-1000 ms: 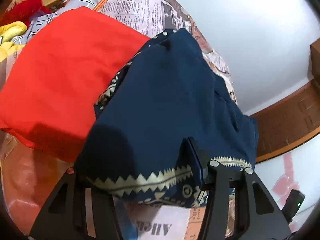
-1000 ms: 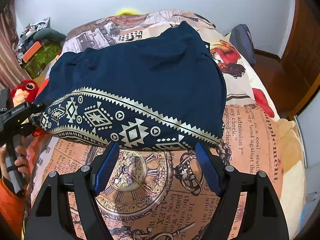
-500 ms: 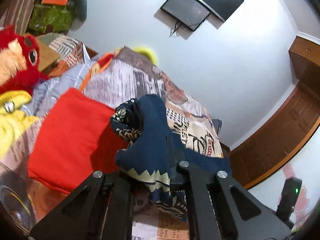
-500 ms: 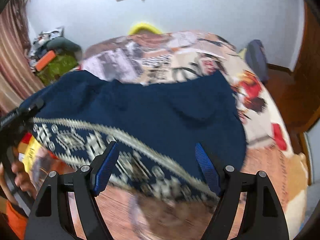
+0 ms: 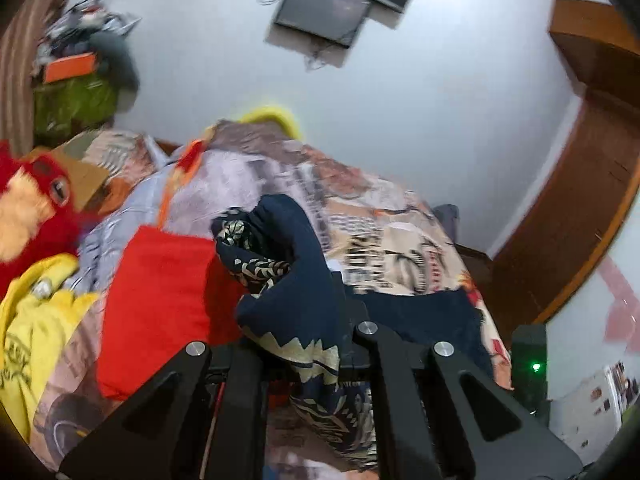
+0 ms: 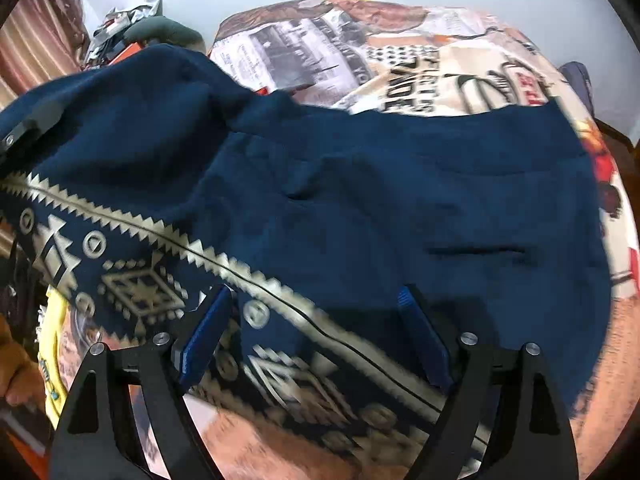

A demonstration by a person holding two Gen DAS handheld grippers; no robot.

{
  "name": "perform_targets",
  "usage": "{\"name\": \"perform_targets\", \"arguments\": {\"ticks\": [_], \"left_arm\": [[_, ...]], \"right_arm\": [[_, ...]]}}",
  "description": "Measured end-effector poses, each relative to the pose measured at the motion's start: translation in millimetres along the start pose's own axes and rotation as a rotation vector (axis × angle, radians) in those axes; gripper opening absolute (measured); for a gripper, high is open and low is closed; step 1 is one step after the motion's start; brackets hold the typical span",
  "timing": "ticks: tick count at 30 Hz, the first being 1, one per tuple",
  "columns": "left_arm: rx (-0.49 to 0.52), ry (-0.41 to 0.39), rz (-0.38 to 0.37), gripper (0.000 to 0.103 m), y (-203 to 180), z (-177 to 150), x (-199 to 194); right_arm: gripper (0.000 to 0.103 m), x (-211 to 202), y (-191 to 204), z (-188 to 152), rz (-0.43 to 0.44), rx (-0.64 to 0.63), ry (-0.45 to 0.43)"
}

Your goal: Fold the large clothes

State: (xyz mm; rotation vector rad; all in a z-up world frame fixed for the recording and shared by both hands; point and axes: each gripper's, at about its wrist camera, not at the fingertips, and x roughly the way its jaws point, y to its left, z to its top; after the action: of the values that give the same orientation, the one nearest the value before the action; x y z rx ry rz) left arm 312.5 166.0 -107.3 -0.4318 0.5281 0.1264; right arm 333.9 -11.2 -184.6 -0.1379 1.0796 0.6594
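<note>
A navy garment (image 5: 296, 280) with a cream patterned hem lies on the bed, and in the right wrist view the navy garment (image 6: 360, 184) spreads wide. My left gripper (image 5: 304, 340) is shut on a bunched corner of the hem and holds it raised, with the cloth hanging down between the fingers. The left gripper's black body shows at the left edge of the right wrist view, under the lifted cloth. My right gripper (image 6: 312, 296) hovers over the hem band. Its jaws are opening, the blue pads (image 6: 204, 332) stand apart, and the fabric lies below them unpinched.
A red cloth (image 5: 160, 292) lies left of the garment, with a yellow garment (image 5: 32, 332) and a red plush toy (image 5: 32, 200) beyond it. The printed bed cover (image 5: 380, 240) runs towards a white wall. A wooden door (image 5: 580, 200) stands at right. A hand (image 6: 20, 376) shows at lower left.
My left gripper shut on the hem corner and lifted it, bunching the cloth. My right gripper moved in over the garment's hem band and its jaws widened a little.
</note>
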Motion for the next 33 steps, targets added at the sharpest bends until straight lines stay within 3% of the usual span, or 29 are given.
{"name": "perform_targets", "arguments": {"ticks": [4, 7, 13, 16, 21, 27, 33], "left_arm": [[0.075, 0.006, -0.054, 0.007, -41, 9, 5], [0.108, 0.017, -0.136, 0.007, -80, 14, 14], [0.164, 0.100, -0.324, 0.007, -163, 1, 42], [0.202, 0.227, -0.397, 0.007, -197, -26, 65], [0.337, 0.393, -0.377, 0.007, -218, -80, 91], [0.334, 0.596, -0.378, 0.008, -197, -131, 106], [0.359, 0.638, -0.375, 0.014, -194, -142, 94]], "right_arm": [[0.083, -48, -41, -19, -0.086, 0.020, -0.094], [0.083, -69, -83, -39, -0.132, 0.101, -0.127], [0.083, -56, -149, -77, -0.133, 0.320, 0.028], [0.083, -56, -160, -92, -0.116, 0.346, 0.055], [0.083, -79, -173, -108, -0.177, 0.319, 0.040], [0.083, -116, -182, -119, -0.221, 0.323, -0.008], [0.083, -132, -183, -122, -0.226, 0.354, -0.043]]}}
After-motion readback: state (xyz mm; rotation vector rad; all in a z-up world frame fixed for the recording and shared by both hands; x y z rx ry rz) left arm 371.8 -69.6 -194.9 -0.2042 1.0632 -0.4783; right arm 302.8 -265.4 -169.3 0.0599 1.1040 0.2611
